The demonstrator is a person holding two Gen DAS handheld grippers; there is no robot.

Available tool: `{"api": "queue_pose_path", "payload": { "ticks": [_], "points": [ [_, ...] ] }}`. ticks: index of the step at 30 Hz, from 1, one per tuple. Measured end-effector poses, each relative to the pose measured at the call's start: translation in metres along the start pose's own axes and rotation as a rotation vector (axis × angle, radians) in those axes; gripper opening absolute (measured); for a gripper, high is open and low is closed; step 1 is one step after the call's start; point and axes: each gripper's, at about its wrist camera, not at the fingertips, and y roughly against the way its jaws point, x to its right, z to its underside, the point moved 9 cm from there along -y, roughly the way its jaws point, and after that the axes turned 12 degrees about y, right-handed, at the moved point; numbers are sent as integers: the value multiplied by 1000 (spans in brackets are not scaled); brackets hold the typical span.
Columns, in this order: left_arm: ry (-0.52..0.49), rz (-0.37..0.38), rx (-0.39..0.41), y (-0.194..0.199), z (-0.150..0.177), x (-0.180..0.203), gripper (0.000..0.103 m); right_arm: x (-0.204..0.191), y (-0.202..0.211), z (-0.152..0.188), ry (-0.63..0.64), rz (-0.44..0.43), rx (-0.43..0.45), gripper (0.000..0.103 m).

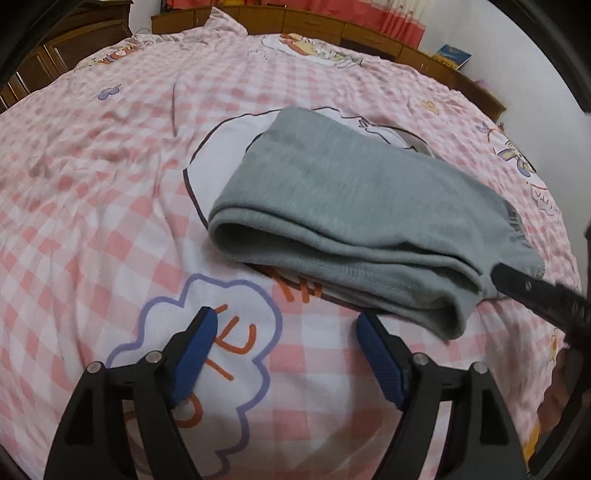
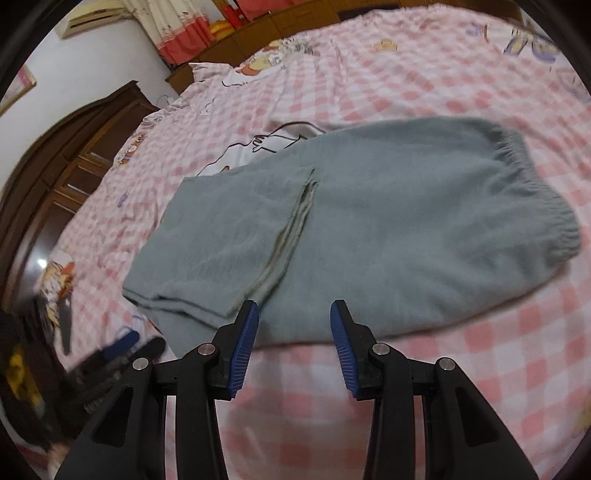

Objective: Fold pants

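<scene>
Grey pants [image 1: 354, 206] lie folded on the pink checked bed cover [image 1: 92, 206], legs laid back over the seat. In the right wrist view the pants [image 2: 388, 236] show the elastic waistband at the right and the leg hems at the left. My left gripper [image 1: 286, 325] is open and empty, just in front of the pants' near fold. My right gripper [image 2: 293, 314] is open and empty, hovering at the pants' near edge. The right gripper also shows in the left wrist view [image 1: 546, 299] by the waistband. The left gripper shows blurred in the right wrist view [image 2: 122, 350].
The bed cover [image 2: 443, 74] has cartoon prints and wrinkles. A wooden headboard [image 1: 332, 26] with a book [image 1: 452, 55] on it runs along the far side. A dark wooden wardrobe [image 2: 74, 155] stands beside the bed.
</scene>
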Motion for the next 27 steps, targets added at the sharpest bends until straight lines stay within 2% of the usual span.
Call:
{"api": "queue_pose_path", "payload": {
  "ticks": [5,8,11,16,22,23,24,26,27],
  "points": [
    [-20,7,22,-2,4,4,90,-1,-11,-16,-104,-86,-4,41],
    [3,27,24,-3,4,5,94,-4,-23,-19,-153,-125,-29,41],
    [30,53,7,-5,5,6,98,-6,-33,-20,-169,-127,-42,41],
    [-19,33,5,-3,7,10,99,-14,-40,-27,-194,-131,-28,41],
    [4,55,30,10,9,5,99,-26,-42,-32,-137,-111,-47,41],
    [12,61,32,12,9,3,99,-27,-43,-34,-130,-104,-52,38],
    [27,65,34,16,8,0,99,-28,-44,-35,-119,-101,-62,24],
    [52,66,39,20,6,-5,99,-33,-48,-36,-73,-90,-111,8],
    [68,65,42,23,5,-9,99,-36,-48,-37,-52,-79,-117,6]
  ]
}}
